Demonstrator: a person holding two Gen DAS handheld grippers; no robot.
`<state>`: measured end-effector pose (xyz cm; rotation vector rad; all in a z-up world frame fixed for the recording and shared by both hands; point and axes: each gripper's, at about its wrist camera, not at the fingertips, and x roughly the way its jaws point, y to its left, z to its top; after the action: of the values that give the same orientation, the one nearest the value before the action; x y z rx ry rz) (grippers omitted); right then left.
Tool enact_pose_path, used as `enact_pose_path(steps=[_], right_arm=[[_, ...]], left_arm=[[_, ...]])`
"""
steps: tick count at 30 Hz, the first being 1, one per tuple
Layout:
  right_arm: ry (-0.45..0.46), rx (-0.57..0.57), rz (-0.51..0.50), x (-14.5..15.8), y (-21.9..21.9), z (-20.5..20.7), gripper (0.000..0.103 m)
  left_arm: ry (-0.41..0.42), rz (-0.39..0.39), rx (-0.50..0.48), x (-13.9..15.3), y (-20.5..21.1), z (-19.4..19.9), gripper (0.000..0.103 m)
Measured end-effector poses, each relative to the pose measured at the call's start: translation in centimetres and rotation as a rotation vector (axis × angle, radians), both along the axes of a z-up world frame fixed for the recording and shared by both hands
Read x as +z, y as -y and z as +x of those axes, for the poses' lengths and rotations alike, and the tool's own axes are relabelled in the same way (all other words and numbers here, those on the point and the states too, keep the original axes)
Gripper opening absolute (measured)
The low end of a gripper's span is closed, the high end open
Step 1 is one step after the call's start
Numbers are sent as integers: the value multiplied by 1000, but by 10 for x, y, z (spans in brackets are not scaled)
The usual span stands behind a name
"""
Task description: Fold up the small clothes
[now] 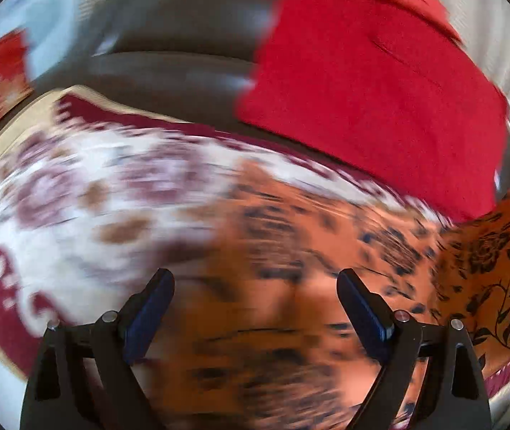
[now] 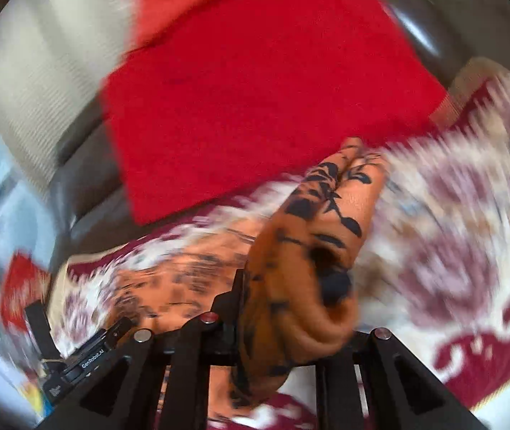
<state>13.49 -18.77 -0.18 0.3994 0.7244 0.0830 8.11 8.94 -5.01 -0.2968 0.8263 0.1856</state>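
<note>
Maroon-and-white patterned rug beside dark leather sofa

Left gripper: fingers spread wide apart, nothing between them, pointing forward and down. Right gripper: fingers pinched together on a bunched fold of orange cloth, held raised.

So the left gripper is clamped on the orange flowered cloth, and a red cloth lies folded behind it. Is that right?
Not quite: the right gripper is the one clamped on the orange flowered cloth, as the right wrist view shows. The left gripper is open in the left wrist view. The red cloth does lie folded behind.
</note>
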Motion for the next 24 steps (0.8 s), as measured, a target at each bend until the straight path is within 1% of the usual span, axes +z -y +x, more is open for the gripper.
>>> enact_pose_path(steps=[1,2,3,5,6,7,9,11,12,13,15,16,17,18,20,21,22,23,24], right_arm=[[30,46,-46,12,-25,3,18],[60,111,-97,21,-59,6,18],[77,165,-128,25,-87,8,18],[79,275,-180,17,-143,12,18],[60,327,-208,4,-171,15,18],[31,366,-230,-10,-194,19,21],[-82,463,-281,-55,-241,29,21],[-158,532,-330,-94,-269,30,23],[-113,515,-381,-94,-276,23,23],[-100,507,-387,-91,-276,20,23],[-108,501,-327,-80,-269,24,23],[-107,496,-304,-76,-265,27,23],[-100,487,-291,-70,-264,31,23],[-96,484,-291,-69,-264,30,23],[-101,489,-318,-75,-269,24,25],[-110,494,-323,-80,-272,24,28],[-121,498,-318,-85,-274,23,30],[-117,497,-299,-86,-272,19,32],[-102,498,-275,-84,-268,15,36]], left_arm=[[-3,-14,56,-1,-24,-11,92],[-8,-25,91,-2,-38,-19,92],[-15,-41,126,-5,-56,-27,92],[-32,-64,185,-12,-82,-44,92],[-42,-74,198,-14,-91,-48,92],[-53,-85,203,-17,-98,-52,92],[-57,-100,200,-19,-105,-56,92],[-44,-120,167,-15,-106,-57,92],[-32,-133,145,-11,-104,-56,92],[-15,-161,109,-5,-100,-52,92],[17,-241,26,5,-94,-42,92],[41,-310,-42,13,-90,-32,92],[47,-354,-90,18,-85,-22,92],[46,-367,-120,20,-81,-14,92],[41,-355,-198,27,-66,5,92],[21,-367,-238,25,-59,15,92],[-11,-375,-252,20,-55,22,92],[-41,-377,-256,15,-51,28,92],[-65,-377,-267,10,-47,34,92]])
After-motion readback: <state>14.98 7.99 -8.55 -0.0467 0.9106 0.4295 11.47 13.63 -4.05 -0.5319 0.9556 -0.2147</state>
